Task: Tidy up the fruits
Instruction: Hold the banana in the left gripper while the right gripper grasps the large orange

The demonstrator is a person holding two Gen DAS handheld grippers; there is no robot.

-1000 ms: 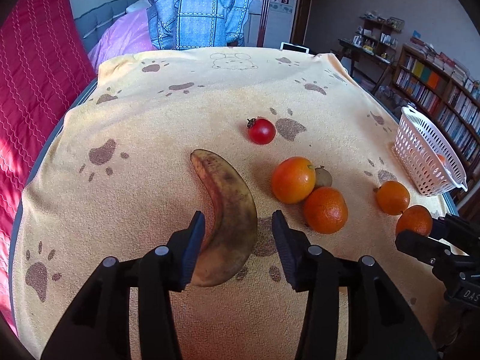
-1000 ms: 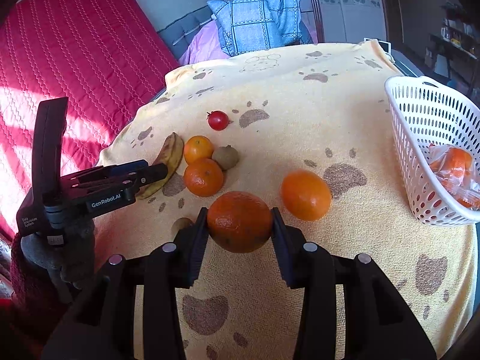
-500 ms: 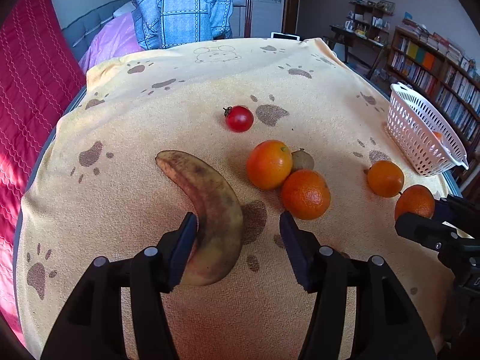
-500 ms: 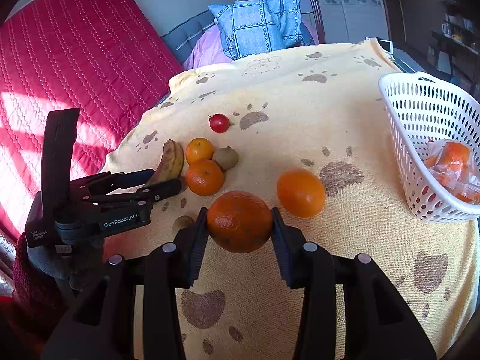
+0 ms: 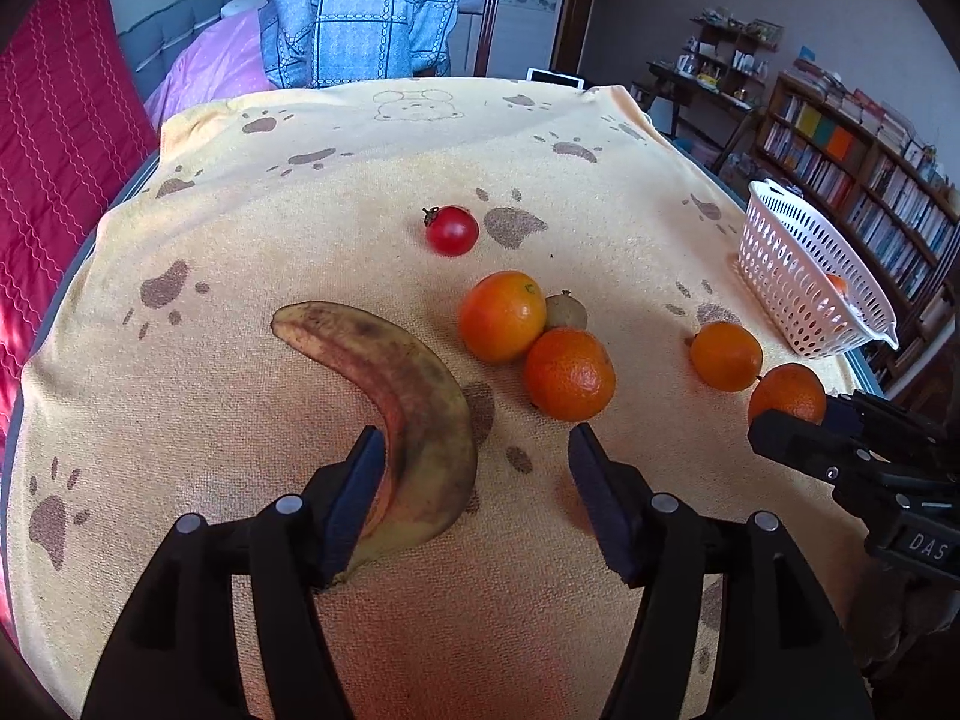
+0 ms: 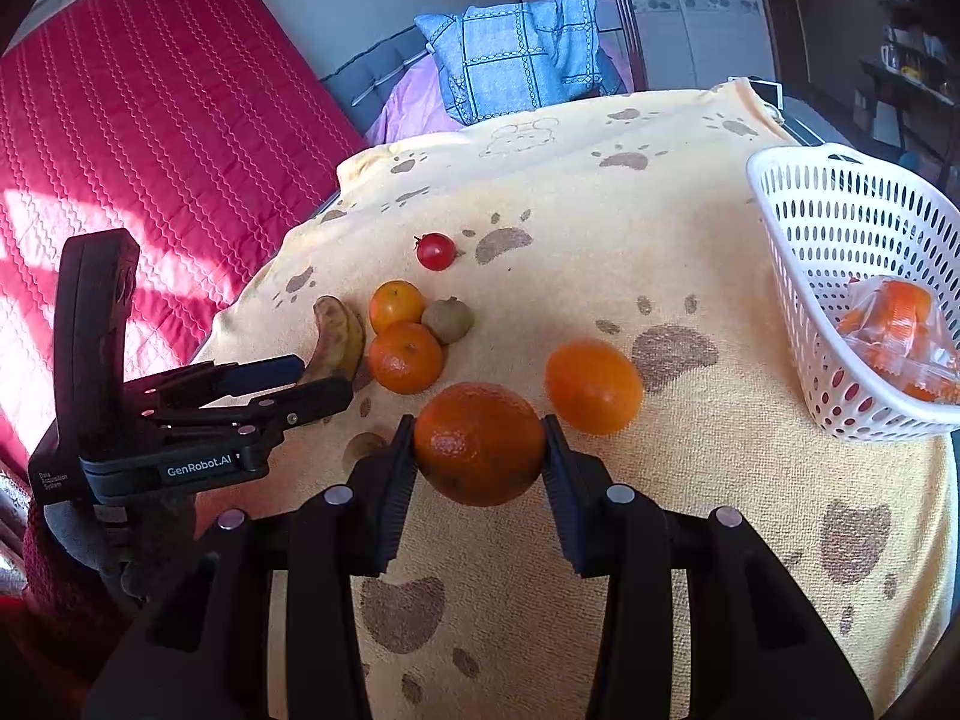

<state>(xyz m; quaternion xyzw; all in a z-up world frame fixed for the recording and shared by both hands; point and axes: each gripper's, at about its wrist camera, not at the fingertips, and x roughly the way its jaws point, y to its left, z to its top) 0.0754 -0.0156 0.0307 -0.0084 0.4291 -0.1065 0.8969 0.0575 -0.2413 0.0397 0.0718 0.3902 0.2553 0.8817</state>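
A lived-in room of a home, part bedroom and part study, is showing around the table.

A bed with a pink cover [image 5: 204, 69] is sitting behind the table, and a blue checked cloth [image 5: 360, 30] is hanging over a chair back. A red quilted mattress [image 6: 150, 120] is leaning at the left with sunlight falling across it. Bookshelves [image 5: 852, 168] packed with books are lining the right wall, a cluttered desk [image 5: 714, 81] is standing beyond them, and white wardrobe doors [image 6: 690, 6] are closing off the back. A yellow paw-print towel [image 5: 360, 180] is covering the table.
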